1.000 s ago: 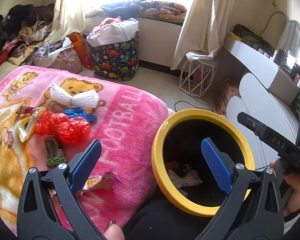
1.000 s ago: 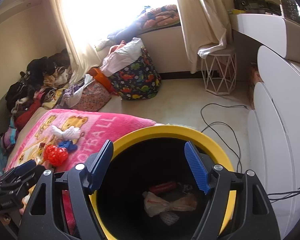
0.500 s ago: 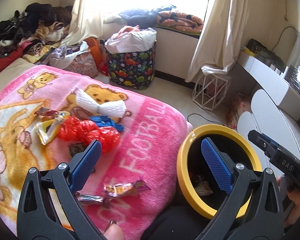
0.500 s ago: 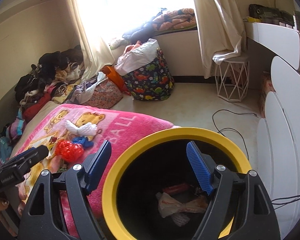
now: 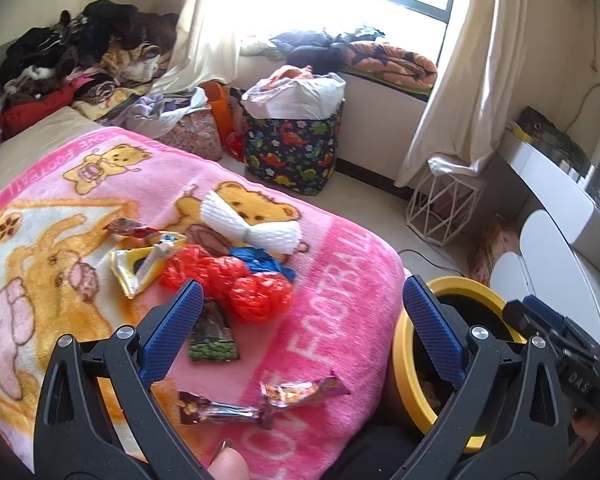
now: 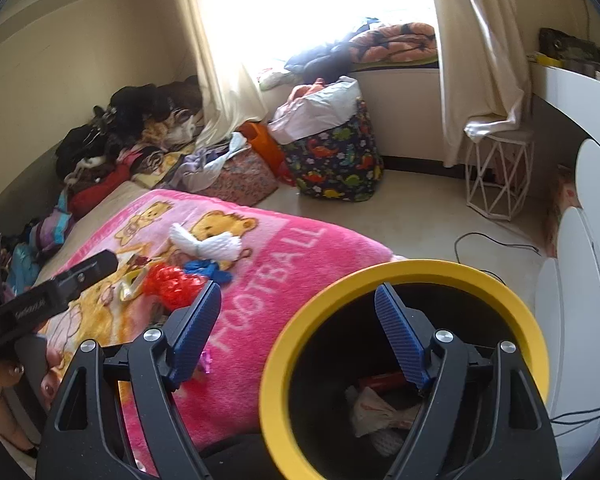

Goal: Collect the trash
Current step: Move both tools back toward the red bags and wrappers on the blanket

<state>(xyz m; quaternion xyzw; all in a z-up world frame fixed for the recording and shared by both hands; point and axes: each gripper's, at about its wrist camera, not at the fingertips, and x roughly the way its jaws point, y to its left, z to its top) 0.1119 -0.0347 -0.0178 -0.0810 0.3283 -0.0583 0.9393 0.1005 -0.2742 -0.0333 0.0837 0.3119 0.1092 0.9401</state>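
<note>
The crinkled foil snack wrappers (image 5: 260, 398) lie flat on the pink blanket (image 5: 332, 280) just below and between the fingers of the left gripper (image 5: 300, 332), their long axis running across the gap, so the left hand is plainly the nearer one. Both jaws stand wide apart with nothing in them. The right gripper (image 6: 298, 332), equally spread and empty, straddles the near rim of the yellow-rimmed bin (image 6: 400, 270), where earlier scraps sit at the bottom
</note>
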